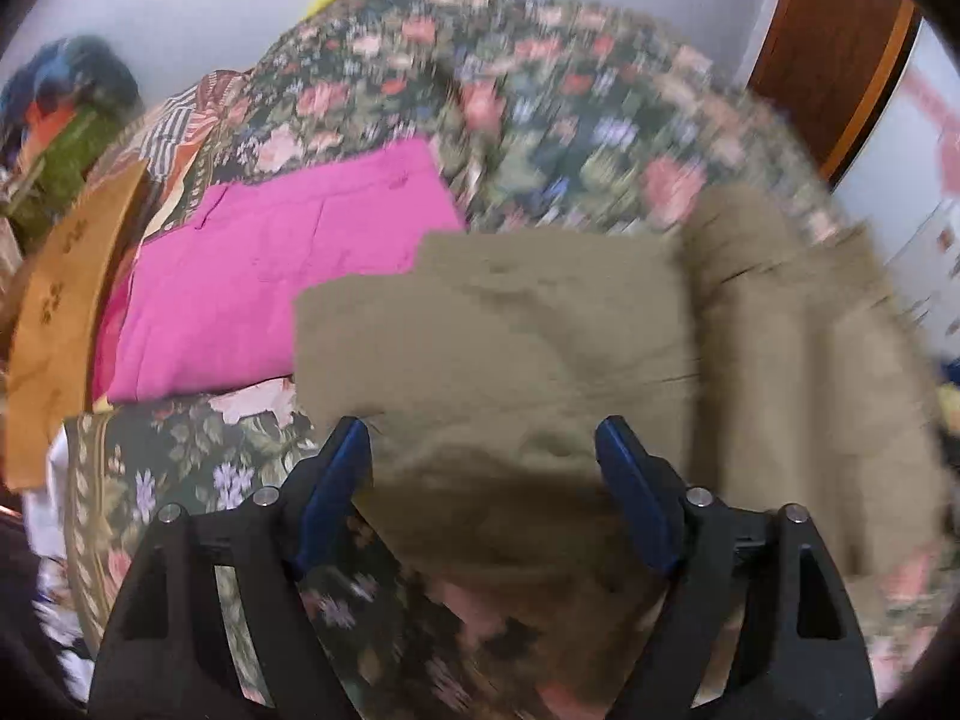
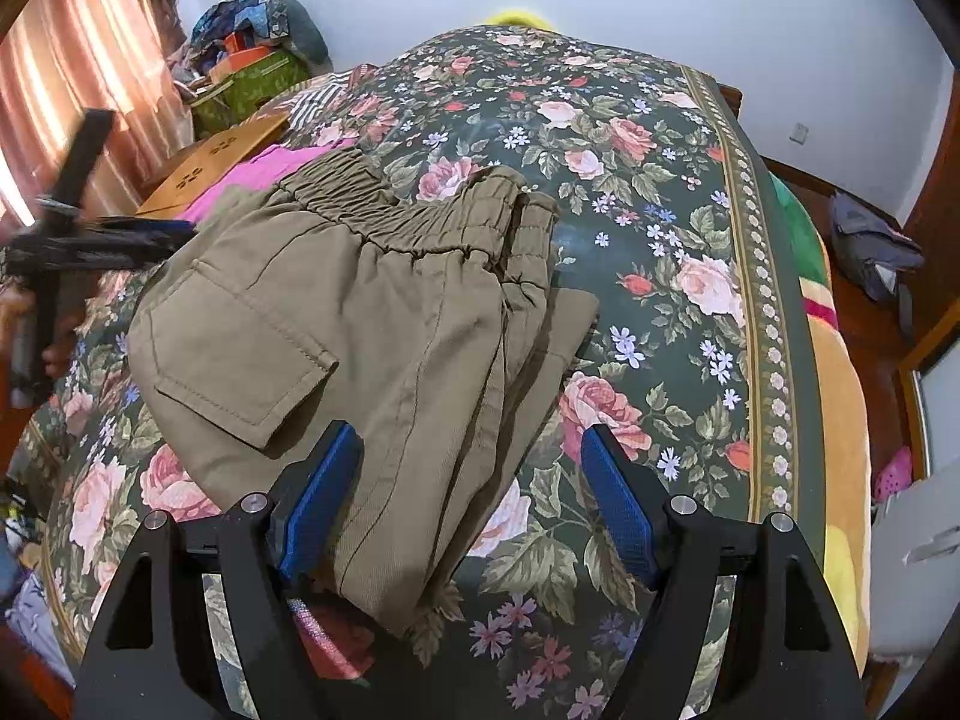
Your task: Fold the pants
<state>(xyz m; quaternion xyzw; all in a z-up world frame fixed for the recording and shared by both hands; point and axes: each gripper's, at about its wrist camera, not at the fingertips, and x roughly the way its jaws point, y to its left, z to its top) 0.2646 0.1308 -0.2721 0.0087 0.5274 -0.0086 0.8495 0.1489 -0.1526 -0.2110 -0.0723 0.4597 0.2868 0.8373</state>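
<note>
Though the olive pants (image 2: 336,330) already lie folded into a compact stack on the bedspread (image 2: 660,192), both the left gripper (image 1: 483,468) and right gripper (image 2: 471,468) hover released, leaving perhaps only tidying.

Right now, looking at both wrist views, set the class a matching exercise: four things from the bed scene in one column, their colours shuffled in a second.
Things:
1. pants
2. folded garment
3. bedspread
4. gripper pads

Colours:
A. blue
B. dark green with pink roses
C. olive khaki
D. bright pink

Pairs: 1-C, 2-D, 3-B, 4-A
</note>
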